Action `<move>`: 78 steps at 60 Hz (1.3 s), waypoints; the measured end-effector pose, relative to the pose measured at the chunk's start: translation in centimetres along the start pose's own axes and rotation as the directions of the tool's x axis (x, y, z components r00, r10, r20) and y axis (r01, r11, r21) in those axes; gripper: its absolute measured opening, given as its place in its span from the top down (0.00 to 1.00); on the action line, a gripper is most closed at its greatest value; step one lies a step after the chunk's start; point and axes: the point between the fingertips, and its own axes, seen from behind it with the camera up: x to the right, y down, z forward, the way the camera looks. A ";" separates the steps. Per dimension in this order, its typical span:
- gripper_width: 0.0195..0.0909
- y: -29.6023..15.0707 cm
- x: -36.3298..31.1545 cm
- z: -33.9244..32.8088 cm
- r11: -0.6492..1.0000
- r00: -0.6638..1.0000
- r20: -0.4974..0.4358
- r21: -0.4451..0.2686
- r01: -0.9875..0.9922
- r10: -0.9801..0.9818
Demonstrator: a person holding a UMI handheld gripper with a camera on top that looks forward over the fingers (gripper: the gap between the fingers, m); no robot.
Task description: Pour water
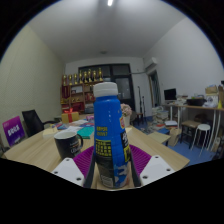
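The water bottle stands upright, clamped between the gripper fingers — grasp done, I judge, with tipping toward the dark cup beside it yet to come

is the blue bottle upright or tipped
Upright: the blue plastic bottle with the white cap stands vertical between the fingers, cap on top, above the wooden table.

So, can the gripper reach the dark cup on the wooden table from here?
Probably not directly: the gripper is shut on the blue-labelled white-capped bottle, so its fingers are occupied. The dark cup stands unobstructed, just ahead to the side.
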 end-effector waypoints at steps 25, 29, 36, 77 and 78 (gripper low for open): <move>0.58 -12.6 2.1 2.6 0.527 0.513 -0.212 -0.014 0.850 -0.832; 0.58 -14.3 1.4 2.9 0.253 0.240 -0.216 -0.034 0.967 -0.947; 0.57 -15.5 -1.7 4.0 -0.235 -0.244 -0.220 -0.066 0.970 -0.945; 0.58 -18.1 -4.3 6.0 -0.338 -0.342 -0.287 -0.064 0.939 -0.895; 0.58 -18.3 -4.2 3.7 -0.249 -0.251 -0.296 -0.047 0.967 -0.922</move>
